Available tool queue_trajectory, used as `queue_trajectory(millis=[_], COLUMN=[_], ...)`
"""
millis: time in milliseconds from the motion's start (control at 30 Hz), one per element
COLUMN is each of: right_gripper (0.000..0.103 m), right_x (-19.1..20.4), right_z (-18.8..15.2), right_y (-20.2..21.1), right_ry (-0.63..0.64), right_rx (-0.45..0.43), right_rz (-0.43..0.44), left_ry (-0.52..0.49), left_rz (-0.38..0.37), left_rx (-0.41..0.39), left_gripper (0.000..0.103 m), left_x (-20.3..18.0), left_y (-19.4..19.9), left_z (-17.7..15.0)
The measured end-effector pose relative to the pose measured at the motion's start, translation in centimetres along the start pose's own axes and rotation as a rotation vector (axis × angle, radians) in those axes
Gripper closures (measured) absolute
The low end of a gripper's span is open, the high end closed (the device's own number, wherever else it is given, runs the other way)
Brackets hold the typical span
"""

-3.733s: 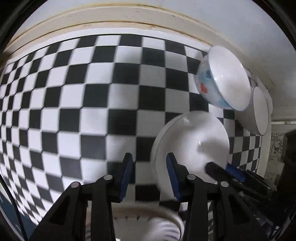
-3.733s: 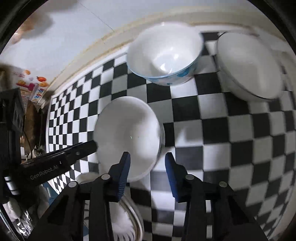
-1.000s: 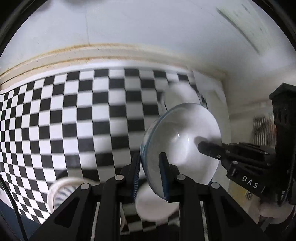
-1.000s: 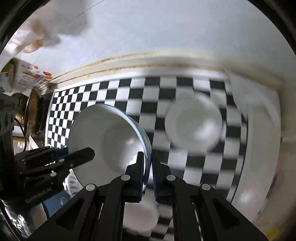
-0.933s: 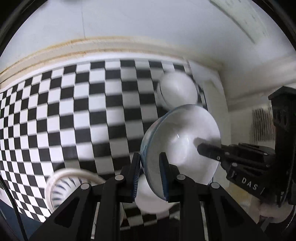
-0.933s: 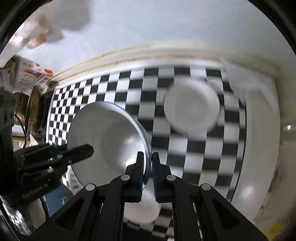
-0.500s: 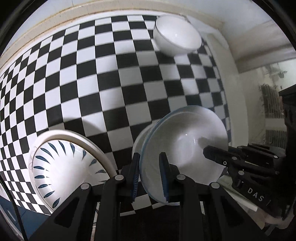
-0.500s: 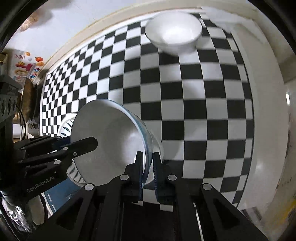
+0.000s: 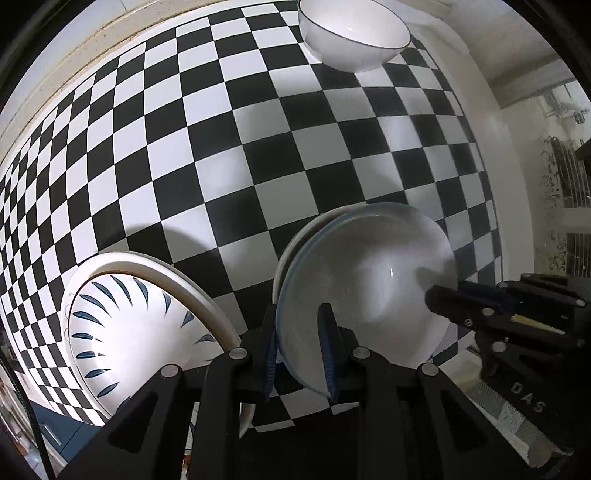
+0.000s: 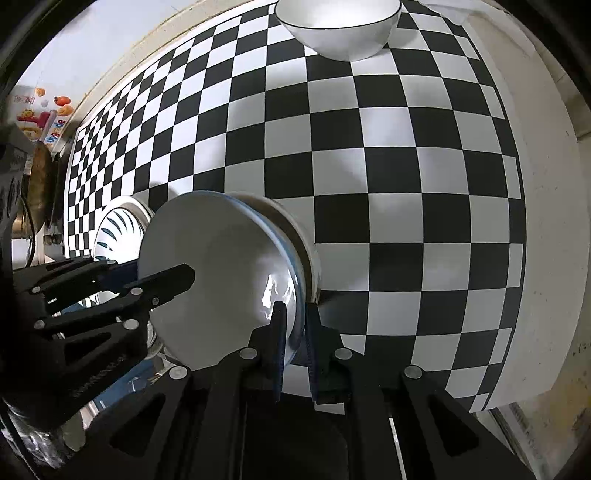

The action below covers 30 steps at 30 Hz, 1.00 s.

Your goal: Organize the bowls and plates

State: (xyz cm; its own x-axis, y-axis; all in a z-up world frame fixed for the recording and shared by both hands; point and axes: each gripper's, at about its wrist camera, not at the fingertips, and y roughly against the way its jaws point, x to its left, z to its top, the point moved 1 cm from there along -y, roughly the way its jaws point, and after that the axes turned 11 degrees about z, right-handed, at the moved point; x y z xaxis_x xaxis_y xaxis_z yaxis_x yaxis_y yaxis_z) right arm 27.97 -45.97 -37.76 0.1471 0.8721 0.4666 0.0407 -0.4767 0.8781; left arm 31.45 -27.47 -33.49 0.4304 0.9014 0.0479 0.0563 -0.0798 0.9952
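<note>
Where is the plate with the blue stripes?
The striped plate lies on the checkered table, bottom left in the left wrist view, beside the held bowl.

surface: checkered cloth (image 9: pixel 229 155) | left edge: cartoon sticker (image 10: pixel 40 114) | brown pan (image 10: pixel 38 173)

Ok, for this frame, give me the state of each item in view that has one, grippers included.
Left gripper: shut on the blue-rimmed bowl's near rim.
Right gripper: shut on the opposite rim of that bowl.
Blue-rimmed bowl: upright, empty, held by both grippers over a white bowl.
White bowl: upright, beneath the held bowl; whether they touch is unclear.
Dark-rimmed bowl: upright, empty, alone at the far edge.
Leaf-pattern plate: flat on the checkered cloth, empty.
</note>
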Motion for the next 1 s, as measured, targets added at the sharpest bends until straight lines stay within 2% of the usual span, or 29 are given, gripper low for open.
queue_trajectory(millis=[167,300,400,500,533,567,667,867,1000], right_gripper=[0.092,0.092,0.092,0.091,0.088,0.078,0.063,0.062,0.062], right_x=[-0.3,-0.5,-0.6,-1.1,-1.4,-1.9,-3.5,-7.4,-8.6], right_z=[0.5,1.0,2.4,5.4,6.5,8.1,12.1,19.1,22.3], right_y=[0.4,2.9,6.4,9.7,10.3,11.1,11.8,10.0,7.2], right_ry=[-0.01,0.0,0.005,0.007,0.005,0.001,-0.032,-0.122,-0.155], right_rx=[0.022,0.008,-0.059,-0.123,-0.138,-0.158,-0.199,-0.191,-0.16], right_rz=[0.024,0.063,0.093,0.1,0.095,0.078,0.063,0.085,0.104], left_ry=[-0.008,0.011,0.04,0.074,0.082,0.105,0.147,0.187,0.179], left_rz=[0.003,-0.02,-0.033,-0.05,-0.046,-0.055,-0.079,-0.117,-0.11], left_rx=[0.017,-0.017,-0.073,-0.131,-0.122,-0.126,-0.117,-0.034,0.007], left_gripper=[0.085,0.085,0.084,0.08,0.079,0.079,0.079,0.079,0.079], left_x=[0.2,1.2,2.1,2.7,2.8,3.0,3.4,3.3,2.7], left_y=[0.3,2.9,5.8,8.1,8.4,8.4,7.5,2.8,0.3], left_z=[0.0,0.7,2.8,6.3,7.7,9.6,14.1,21.0,23.3])
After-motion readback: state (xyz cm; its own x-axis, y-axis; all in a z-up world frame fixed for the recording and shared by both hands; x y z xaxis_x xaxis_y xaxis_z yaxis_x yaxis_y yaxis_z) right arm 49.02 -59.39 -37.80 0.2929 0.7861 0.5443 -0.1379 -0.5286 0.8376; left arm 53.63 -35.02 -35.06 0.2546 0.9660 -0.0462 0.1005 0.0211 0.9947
